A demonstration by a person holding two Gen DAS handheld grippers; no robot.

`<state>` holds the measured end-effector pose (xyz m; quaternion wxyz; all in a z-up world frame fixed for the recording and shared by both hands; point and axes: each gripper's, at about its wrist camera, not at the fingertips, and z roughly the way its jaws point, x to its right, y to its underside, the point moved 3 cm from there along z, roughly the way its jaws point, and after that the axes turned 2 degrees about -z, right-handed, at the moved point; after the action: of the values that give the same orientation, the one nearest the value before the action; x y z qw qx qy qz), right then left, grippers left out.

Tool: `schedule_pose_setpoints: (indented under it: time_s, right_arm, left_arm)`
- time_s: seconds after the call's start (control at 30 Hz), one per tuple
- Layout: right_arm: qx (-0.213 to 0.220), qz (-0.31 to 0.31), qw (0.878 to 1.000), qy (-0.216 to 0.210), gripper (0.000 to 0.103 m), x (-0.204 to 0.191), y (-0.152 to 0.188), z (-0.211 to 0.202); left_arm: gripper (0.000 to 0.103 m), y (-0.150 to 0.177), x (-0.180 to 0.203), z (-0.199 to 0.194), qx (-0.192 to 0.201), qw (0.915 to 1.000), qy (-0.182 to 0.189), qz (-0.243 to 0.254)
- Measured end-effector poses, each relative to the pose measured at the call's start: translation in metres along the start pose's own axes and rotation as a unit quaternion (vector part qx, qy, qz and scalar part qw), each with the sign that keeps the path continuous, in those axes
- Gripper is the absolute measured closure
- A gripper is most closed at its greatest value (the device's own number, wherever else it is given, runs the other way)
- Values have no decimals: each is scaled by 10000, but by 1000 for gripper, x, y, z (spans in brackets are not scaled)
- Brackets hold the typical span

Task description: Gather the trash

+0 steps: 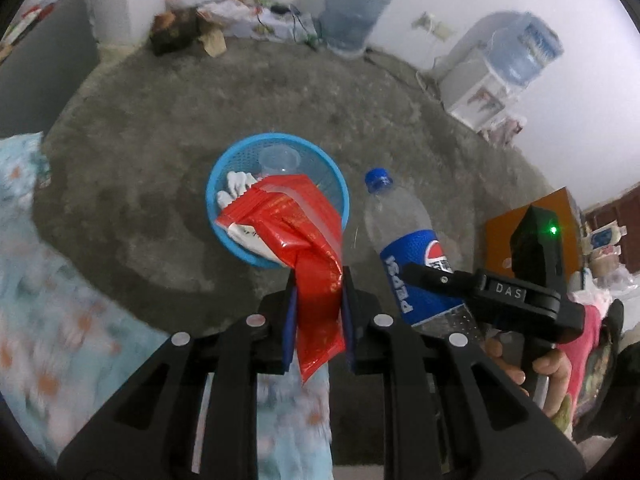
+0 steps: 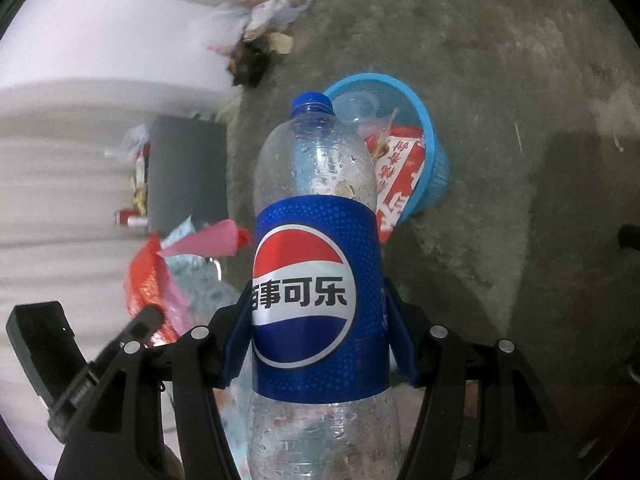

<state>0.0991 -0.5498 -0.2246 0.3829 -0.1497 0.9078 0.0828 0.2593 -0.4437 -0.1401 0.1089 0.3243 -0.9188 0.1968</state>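
Note:
My left gripper (image 1: 319,280) is shut on a red plastic wrapper (image 1: 308,240), whose upper end hangs over the rim of a blue mesh basket (image 1: 338,184) on the grey floor. Inside the basket lie a clear plastic cup (image 1: 280,160) and white paper. My right gripper (image 2: 320,292) is shut on an empty Pepsi bottle (image 2: 316,184) with a blue cap, held by its blue label. The bottle (image 1: 404,240) hovers just right of the basket in the left wrist view. In the right wrist view the basket (image 2: 436,160) sits behind the bottle, holding the cup and a red-and-white packet (image 2: 400,172).
Water jugs (image 1: 352,12), a white dispenser (image 1: 480,88) and a pile of bags and boxes (image 1: 224,24) line the far wall. An orange box (image 1: 536,220) stands at the right. Floral cloth (image 1: 60,300) lies at the left. A hand (image 1: 552,368) holds the right gripper's handle.

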Motion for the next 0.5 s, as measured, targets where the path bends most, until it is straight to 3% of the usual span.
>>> schedule_pose_setpoints:
  time_s: [0.1, 0.13, 0.17, 0.2, 0.23, 0.37, 0.5]
  right_arm:
    - [-12, 374, 9990, -242, 43, 7, -27, 28]
    - [-21, 484, 9981, -380, 43, 9, -36, 39]
    - [-42, 668, 9965, -505, 41, 14, -49, 50]
    - [-10, 915, 9939, -618, 36, 21, -58, 61]
    - [45, 1131, 9906, -764, 24, 29, -68, 74]
    - [244, 1824, 9803, -721, 23, 64, -82, 99]
    - [412, 1711, 9809, -830, 23, 67, -67, 90]
  left_arm:
    - [86, -27, -7, 27, -125, 9999, 81, -34]
    - [79, -37, -10, 34, -149, 9998, 97, -25]
    - [61, -48, -13, 45, -232, 9996, 135, -28]
    - [50, -56, -15, 52, -286, 9995, 105, -59]
    - [40, -64, -21, 61, -299, 9995, 10, -119]
    - [40, -75, -38, 76, -236, 9987, -165, -429]
    - [40, -60, -40, 60, -121, 9991, 159, -377]
